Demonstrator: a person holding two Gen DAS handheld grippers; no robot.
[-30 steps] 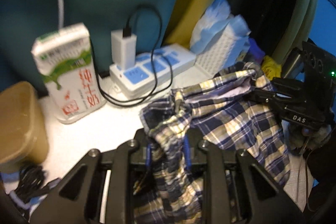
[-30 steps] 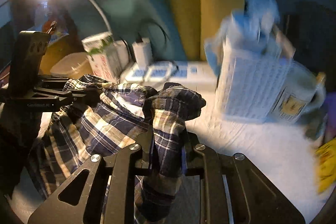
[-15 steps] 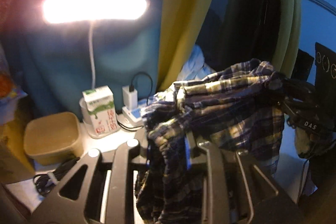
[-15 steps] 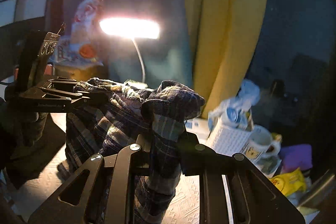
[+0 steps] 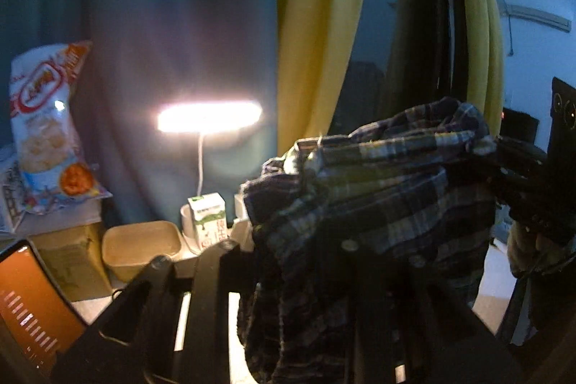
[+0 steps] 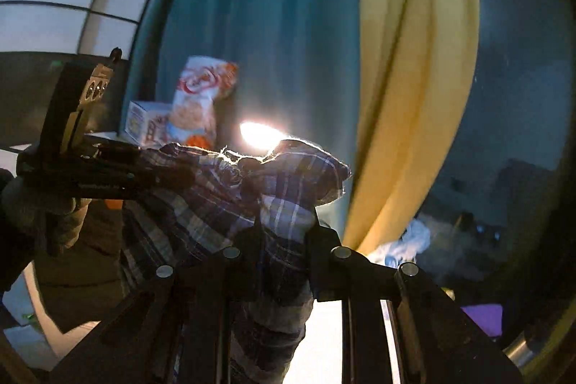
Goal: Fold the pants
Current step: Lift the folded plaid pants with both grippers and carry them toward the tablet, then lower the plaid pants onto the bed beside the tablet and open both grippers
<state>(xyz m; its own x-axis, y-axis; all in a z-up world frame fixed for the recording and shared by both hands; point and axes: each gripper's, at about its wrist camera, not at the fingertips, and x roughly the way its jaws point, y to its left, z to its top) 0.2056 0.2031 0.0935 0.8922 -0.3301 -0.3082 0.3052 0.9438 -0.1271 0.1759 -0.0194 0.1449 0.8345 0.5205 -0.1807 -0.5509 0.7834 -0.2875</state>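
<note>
The plaid pants [image 5: 381,204] hang in the air, stretched between both grippers. My left gripper [image 5: 288,240] is shut on one bunched end of the waistband, cloth spilling down between its fingers. My right gripper [image 6: 284,225] is shut on the other bunched end of the pants [image 6: 288,189]. Each wrist view shows the opposite tool: the right gripper [image 5: 522,175] at the far right of the left view, the left gripper [image 6: 136,164] at the left of the right view, held by a gloved hand [image 6: 39,204]. The lower legs of the pants drop out of sight.
Below and behind stand a lit desk lamp [image 5: 208,117], a milk carton [image 5: 210,218], a tan tub [image 5: 140,247], a snack bag [image 5: 43,125] on boxes and an orange-screened phone [image 5: 28,305]. Teal and yellow curtains [image 6: 414,60] hang behind. A white table surface [image 5: 493,276] lies below.
Both grippers have risen with the pants, lifting the cloth off the table. The views tilted upward, so the lamp, curtains and snack bag came into sight while the power strip dropped away.
</note>
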